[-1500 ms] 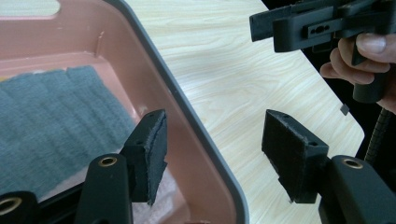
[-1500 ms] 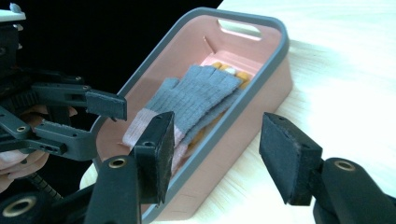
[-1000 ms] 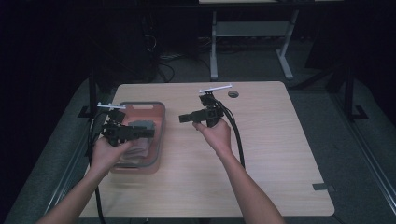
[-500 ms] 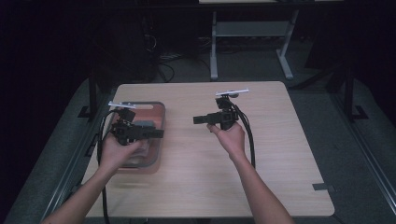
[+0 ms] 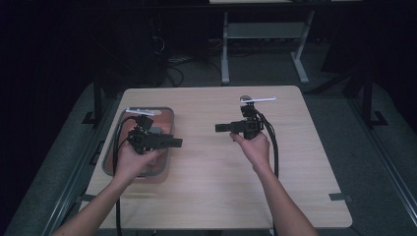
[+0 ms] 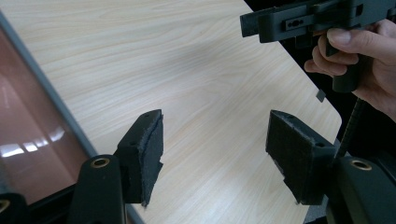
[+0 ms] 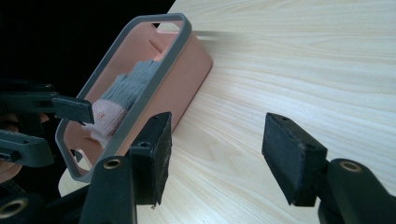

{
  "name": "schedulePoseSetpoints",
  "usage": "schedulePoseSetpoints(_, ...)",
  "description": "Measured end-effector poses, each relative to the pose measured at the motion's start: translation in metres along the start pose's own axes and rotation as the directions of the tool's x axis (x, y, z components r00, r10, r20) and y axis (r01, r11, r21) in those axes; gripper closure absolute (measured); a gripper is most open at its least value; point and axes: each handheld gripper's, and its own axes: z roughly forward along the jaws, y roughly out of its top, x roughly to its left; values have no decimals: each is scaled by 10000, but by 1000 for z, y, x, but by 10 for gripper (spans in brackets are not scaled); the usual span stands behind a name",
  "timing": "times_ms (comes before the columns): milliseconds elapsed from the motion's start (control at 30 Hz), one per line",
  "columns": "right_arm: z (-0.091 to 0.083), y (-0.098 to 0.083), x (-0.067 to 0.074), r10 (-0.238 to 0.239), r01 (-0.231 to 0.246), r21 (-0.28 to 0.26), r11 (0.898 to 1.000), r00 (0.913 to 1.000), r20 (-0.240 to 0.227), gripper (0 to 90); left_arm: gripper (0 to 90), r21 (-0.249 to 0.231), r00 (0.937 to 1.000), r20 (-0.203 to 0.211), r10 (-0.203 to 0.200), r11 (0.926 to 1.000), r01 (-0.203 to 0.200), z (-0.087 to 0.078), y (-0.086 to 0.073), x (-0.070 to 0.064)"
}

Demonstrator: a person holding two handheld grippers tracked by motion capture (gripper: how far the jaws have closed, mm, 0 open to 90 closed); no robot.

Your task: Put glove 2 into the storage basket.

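A pink bin with a grey rim [image 5: 139, 174] [image 7: 173, 45] stands at the table's left. A grey and white knitted cloth [image 7: 122, 94] lies inside it. My left gripper [image 5: 176, 142] [image 6: 215, 163] hovers over the bin's right edge and points right across the table. It is open with nothing between its pads, and its jaws have just been opening a little further. My right gripper [image 5: 220, 128] [image 7: 217, 158] hangs over the table's middle, pointing left at the bin, open and empty. The two grippers face each other, apart. The left gripper view also shows the right gripper [image 6: 299, 21] in a hand.
The light wooden table [image 5: 206, 196] is bare between and in front of the grippers. A small round mark [image 5: 244, 98] sits near the far edge. Cables trail from both grippers along the forearms. A metal stand [image 5: 265, 29] stands on the dark floor behind.
Both hands have shifted to the right. The right gripper went from just beside the bin to the table's middle, and the left gripper from over the bin to its right edge.
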Motion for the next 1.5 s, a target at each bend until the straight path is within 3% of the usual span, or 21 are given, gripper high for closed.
schedulePoseSetpoints(500, -23, -18, -22, 358, -352, -185, 9992, 9988, 328, 411, 335, 280, 9994, 248, 223, 9993, -230, 19, 0, -15)
schedulePoseSetpoints(1500, -69, -66, -74, 1161, -1117, -699, 9913, 9913, 613, 396, 278, 869, 9918, 1075, 696, 9931, -791, 80, -12, -52)
